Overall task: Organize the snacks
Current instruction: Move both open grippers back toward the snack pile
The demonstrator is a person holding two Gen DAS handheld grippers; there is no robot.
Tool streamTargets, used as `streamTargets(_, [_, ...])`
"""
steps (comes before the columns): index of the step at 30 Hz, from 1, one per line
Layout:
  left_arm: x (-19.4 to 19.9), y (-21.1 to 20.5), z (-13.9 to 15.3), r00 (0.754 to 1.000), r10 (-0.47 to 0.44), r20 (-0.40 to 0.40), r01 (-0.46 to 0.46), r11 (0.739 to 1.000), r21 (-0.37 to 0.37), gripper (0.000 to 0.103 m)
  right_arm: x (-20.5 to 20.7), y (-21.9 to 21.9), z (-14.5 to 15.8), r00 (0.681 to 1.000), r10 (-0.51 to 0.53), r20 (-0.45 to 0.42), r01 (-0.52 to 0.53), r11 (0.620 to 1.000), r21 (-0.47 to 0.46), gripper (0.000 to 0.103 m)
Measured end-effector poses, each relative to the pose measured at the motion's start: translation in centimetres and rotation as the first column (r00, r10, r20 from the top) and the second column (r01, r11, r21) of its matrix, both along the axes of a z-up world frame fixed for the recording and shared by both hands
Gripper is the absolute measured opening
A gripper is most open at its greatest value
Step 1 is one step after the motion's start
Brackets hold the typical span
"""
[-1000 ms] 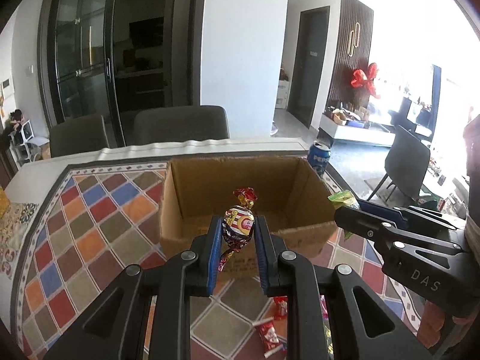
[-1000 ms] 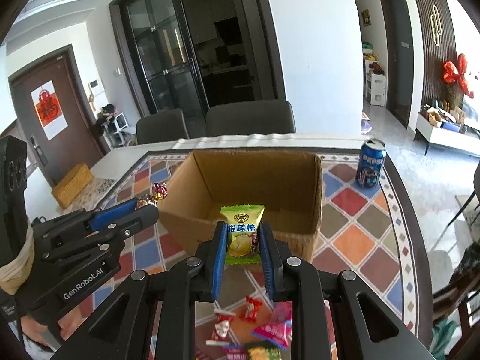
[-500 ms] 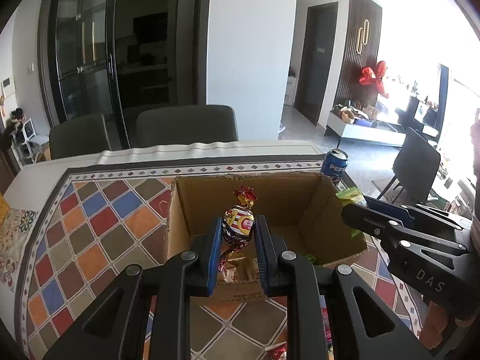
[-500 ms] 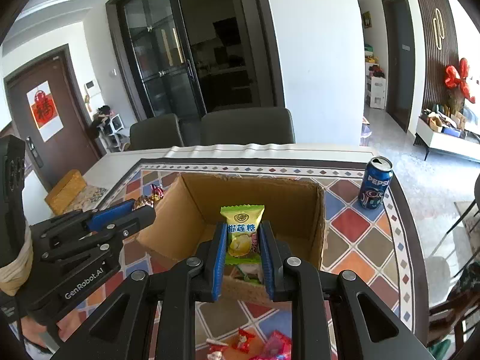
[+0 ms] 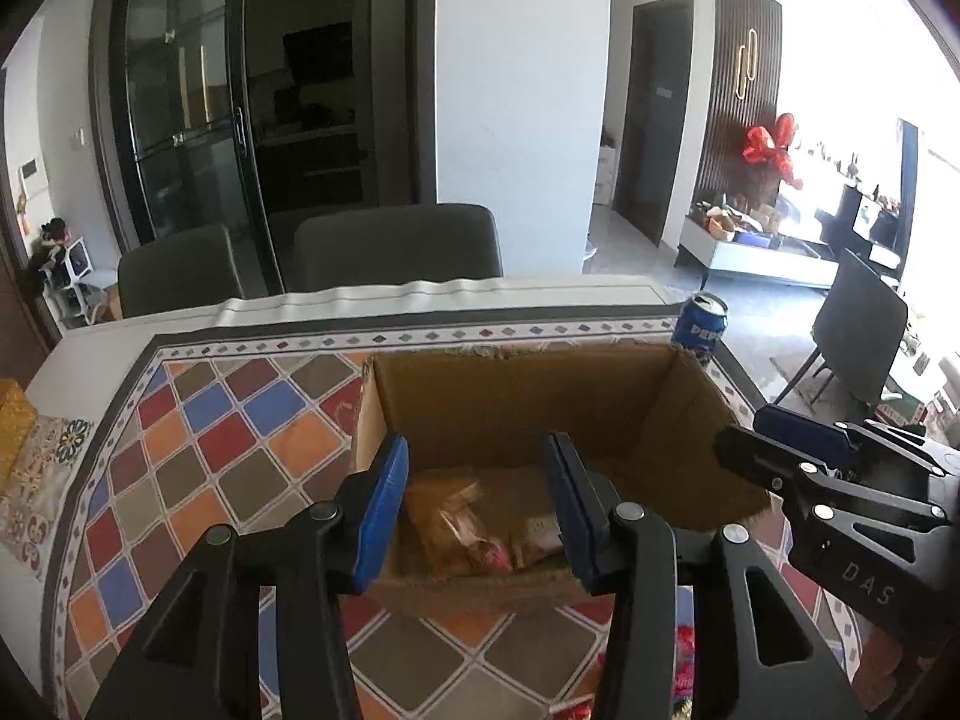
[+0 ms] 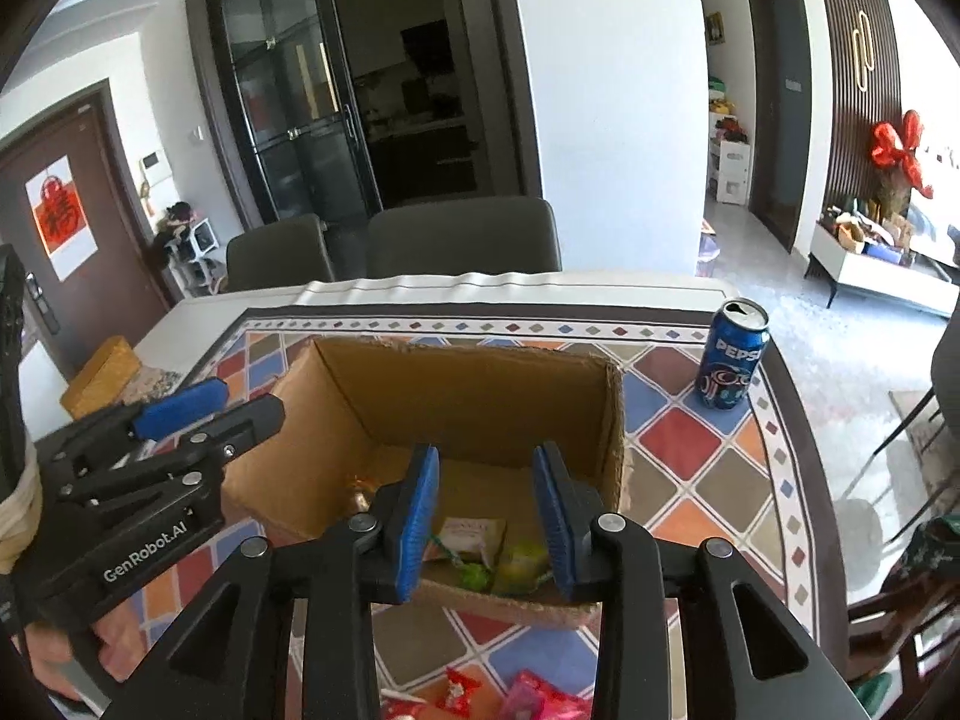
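Note:
An open cardboard box [image 5: 528,402] stands on the tiled table mat, right under both grippers. My left gripper [image 5: 477,510] hangs over the box's near wall, its jaws opening with nothing between the blue pads. Below it, wrapped snacks [image 5: 474,540] lie on the box floor. In the right wrist view my right gripper [image 6: 486,516] is over the same box [image 6: 480,396], jaws opening and empty. A yellow-green packet [image 6: 522,561] and a pale packet [image 6: 471,537] lie in the box beneath it. Each gripper shows at the edge of the other's view.
A blue Pepsi can [image 6: 732,360] stands on the mat to the right behind the box. Several loose red and pink snacks [image 6: 528,696] lie on the mat in front of the box. Two dark chairs [image 5: 396,246] stand at the far table edge.
Both grippers moved forward over the box and opened. The red-gold candy left the left jaws and the green packet left the right jaws; both dropped into the box.

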State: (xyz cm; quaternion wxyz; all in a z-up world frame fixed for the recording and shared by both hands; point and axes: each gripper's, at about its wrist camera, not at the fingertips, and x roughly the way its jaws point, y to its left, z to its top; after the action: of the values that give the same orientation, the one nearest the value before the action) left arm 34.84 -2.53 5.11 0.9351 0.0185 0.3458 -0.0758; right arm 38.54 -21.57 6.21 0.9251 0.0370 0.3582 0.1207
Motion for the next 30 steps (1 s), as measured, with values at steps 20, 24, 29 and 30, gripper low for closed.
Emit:
streamTargets(20, [-6.9, -1.4, -0.9, 0.999, -0.052, -0.012, 0.052, 0.998, -0.034, 0.048, -6.1, -2.0, -1.4, 1.0, -0.004, -0.021, 0.005, 0.999, 0.035, 0.041])
streamTargets(24, [-7.8, -1.6, -1.9, 0.998, -0.054, -0.033, 0.053, 0.998, -0.03, 0.049, -6.9, -2.3, -2.3, 0.999, -0.013, -0.039, 0.015, 0.999, 0.043, 0.045])
streamTargets(29, [-8.7, -2.1, -3.5, 0.995, -0.061, -0.076, 0.059, 0.998, -0.029, 0.049, -7.6, -2.8, -3.8, 0.997, -0.017, -0.075, 0.021, 0.998, 0.06, 0.046])
streamTargets(30, [-8.8, -2.2, -3.9, 0.995, -0.063, -0.083, 0.061, 0.998, -0.028, 0.049, -7.7, -2.8, -4.2, 0.996, -0.018, -0.083, 0.023, 0.998, 0.061, 0.046])
